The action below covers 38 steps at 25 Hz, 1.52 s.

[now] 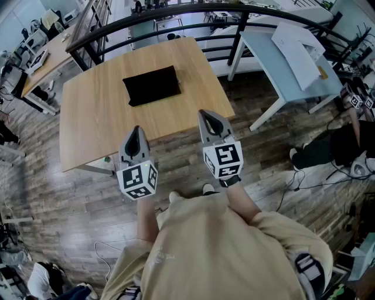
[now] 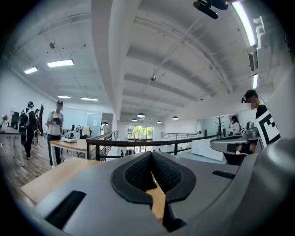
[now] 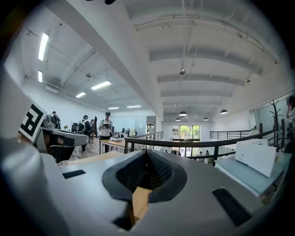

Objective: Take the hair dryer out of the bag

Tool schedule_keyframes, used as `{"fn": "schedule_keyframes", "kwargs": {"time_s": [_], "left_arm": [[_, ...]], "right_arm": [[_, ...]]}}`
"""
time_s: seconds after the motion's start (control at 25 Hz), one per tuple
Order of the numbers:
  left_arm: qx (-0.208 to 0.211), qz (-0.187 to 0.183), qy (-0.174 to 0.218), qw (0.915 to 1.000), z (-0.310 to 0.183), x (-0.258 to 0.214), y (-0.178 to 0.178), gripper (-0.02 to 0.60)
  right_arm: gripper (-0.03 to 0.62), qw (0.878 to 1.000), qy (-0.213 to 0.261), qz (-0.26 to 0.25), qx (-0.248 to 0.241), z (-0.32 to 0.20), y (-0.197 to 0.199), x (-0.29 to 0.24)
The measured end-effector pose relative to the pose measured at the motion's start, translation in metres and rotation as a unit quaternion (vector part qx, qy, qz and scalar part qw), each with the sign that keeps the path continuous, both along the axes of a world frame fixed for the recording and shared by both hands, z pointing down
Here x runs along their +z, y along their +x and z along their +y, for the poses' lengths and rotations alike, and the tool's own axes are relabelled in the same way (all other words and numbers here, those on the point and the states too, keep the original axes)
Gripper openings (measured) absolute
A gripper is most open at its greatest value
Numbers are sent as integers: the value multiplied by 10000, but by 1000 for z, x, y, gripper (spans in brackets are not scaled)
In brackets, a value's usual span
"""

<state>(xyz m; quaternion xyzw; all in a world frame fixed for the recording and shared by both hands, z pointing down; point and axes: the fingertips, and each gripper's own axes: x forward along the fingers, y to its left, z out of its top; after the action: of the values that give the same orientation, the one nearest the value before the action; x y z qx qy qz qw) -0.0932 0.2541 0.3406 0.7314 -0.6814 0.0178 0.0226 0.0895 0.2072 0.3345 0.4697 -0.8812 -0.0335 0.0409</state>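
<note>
As two hand-held grippers hover, one bag lies.

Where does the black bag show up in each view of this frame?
Head view: the black bag lies flat on the wooden table, upper centre of the picture.
Left gripper view: not in it; only bare table wood shows at lower left.
Right gripper view: not in it.
Shared landmark: the black railing beyond the table.
</note>
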Motion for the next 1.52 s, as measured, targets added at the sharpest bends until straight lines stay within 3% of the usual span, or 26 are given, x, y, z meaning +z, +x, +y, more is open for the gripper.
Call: {"fn": "schedule_keyframes", "kwargs": {"time_s": [0.64, 0.84, 1.2, 1.52], "left_arm": [[-163, 121, 187, 9996, -24, 1, 100, 12], [-210, 151, -5, 9997, -25, 17, 121, 12], [-87, 189, -34, 9998, -72, 22, 120, 12], [117, 187, 98, 9997, -137, 12, 81, 12]], "right_arm": [[15, 9984, -102, -310, -458, -34, 67, 8], [15, 9965, -325, -353, -687, -37, 73, 23], [15, 9950, -397, -225, -894, -66, 56, 31], [15, 9967, -320, -231, -706, -127, 20, 23]]}}
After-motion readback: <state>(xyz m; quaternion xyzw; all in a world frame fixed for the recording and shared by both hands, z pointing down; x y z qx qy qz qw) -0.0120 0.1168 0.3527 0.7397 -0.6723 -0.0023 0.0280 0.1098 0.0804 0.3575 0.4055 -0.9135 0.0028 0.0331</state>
